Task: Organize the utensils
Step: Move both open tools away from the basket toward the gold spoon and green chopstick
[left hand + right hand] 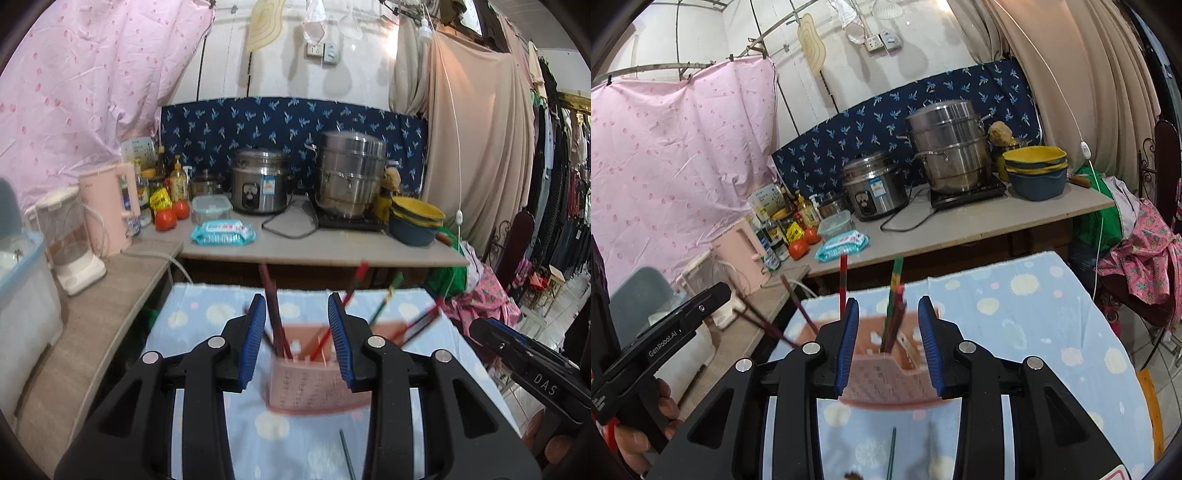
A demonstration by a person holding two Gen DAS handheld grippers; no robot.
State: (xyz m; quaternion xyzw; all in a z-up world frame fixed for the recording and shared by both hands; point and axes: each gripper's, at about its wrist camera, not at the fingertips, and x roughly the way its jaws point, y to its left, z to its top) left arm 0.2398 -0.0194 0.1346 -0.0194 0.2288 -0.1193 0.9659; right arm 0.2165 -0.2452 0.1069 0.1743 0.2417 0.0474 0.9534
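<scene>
Nearest you: your left gripper [297, 338] and right gripper [888, 345], both spread apart, gripping nothing. One green chopstick [347, 456] lies loose on the blue dotted cloth [192, 332]. Beyond: pink utensil holder [314, 384] with chopsticks [275, 317] standing inside. Farthest: counter [332, 251] bearing a rice cooker [260, 181].

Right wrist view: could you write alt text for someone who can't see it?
Open black tongs with blue pads hover over a pink utensil holder holding red and green chopsticks on a blue dotted cloth. One green chopstick lies loose on the cloth. Behind, a counter carries steel pots.
</scene>
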